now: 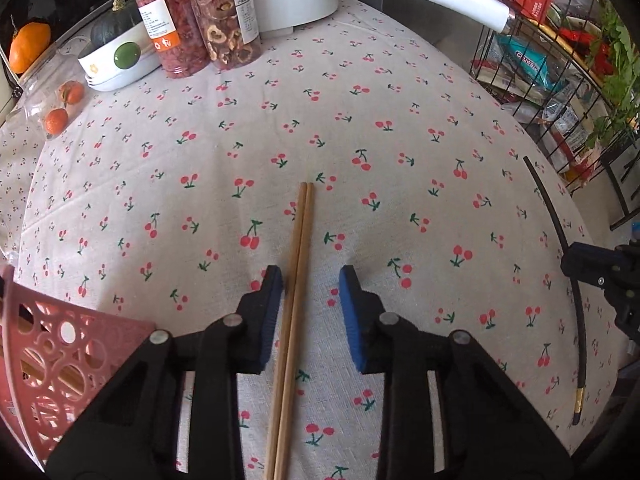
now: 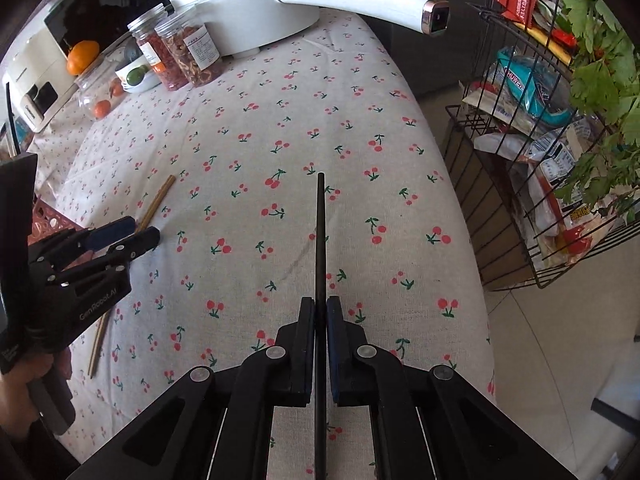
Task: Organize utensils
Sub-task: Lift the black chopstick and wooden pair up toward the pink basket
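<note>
Our right tongs (image 2: 320, 308) pinch the black chopstick (image 2: 320, 232) tight to carry it, while our left tongs (image 1: 310, 280) sit open around the wooden chopsticks (image 1: 298, 264) on the worktop (image 1: 400, 92), ready to grab.

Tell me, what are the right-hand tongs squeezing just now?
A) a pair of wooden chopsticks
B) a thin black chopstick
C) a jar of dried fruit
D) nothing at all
B: in the right wrist view, the right tongs are shut on a thin black chopstick that runs straight out between the pads, while the wooden chopsticks lie by the left tongs.
</note>
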`<state>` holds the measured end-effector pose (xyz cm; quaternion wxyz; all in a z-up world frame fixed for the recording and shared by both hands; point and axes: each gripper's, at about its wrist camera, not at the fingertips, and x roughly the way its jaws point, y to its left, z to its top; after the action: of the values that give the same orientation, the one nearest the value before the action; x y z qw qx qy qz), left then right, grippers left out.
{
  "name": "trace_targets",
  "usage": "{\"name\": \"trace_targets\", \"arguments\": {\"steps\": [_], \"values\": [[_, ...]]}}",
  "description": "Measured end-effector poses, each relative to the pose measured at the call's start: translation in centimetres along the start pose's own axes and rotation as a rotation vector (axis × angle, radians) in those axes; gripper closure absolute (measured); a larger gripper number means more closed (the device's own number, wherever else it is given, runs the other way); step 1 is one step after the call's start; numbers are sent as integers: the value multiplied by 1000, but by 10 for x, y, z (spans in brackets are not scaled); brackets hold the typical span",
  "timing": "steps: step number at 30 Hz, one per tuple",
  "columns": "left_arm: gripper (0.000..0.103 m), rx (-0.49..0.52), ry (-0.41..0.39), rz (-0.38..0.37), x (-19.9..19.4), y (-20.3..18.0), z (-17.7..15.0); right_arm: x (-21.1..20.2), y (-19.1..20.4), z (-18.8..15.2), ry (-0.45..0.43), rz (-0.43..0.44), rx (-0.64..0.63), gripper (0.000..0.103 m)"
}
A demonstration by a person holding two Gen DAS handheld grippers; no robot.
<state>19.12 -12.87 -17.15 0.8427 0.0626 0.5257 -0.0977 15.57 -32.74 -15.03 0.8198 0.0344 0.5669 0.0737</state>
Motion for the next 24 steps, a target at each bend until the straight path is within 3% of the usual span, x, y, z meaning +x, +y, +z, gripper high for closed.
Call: {"name": "trace_targets", "arguments": {"steps": [2,4,9,18,24], "values": [[91,2,13,-7,-1,-2,1,-4,1,1,-12,10,2,97],[93,25,17,6,-2,-6,-1,-9,3,1,-27,18,0,97],[93,42,-29,-42,-28,-9,-14,-33,11,-5,-90,44,-6,97],[93,99,-215,-125,-123,-2,-47,-86,31,-16,-246,112,2,97],[93,74,-359,-152,-180,25,-70,-117,55,-21,-358,135,-40,97]]}}
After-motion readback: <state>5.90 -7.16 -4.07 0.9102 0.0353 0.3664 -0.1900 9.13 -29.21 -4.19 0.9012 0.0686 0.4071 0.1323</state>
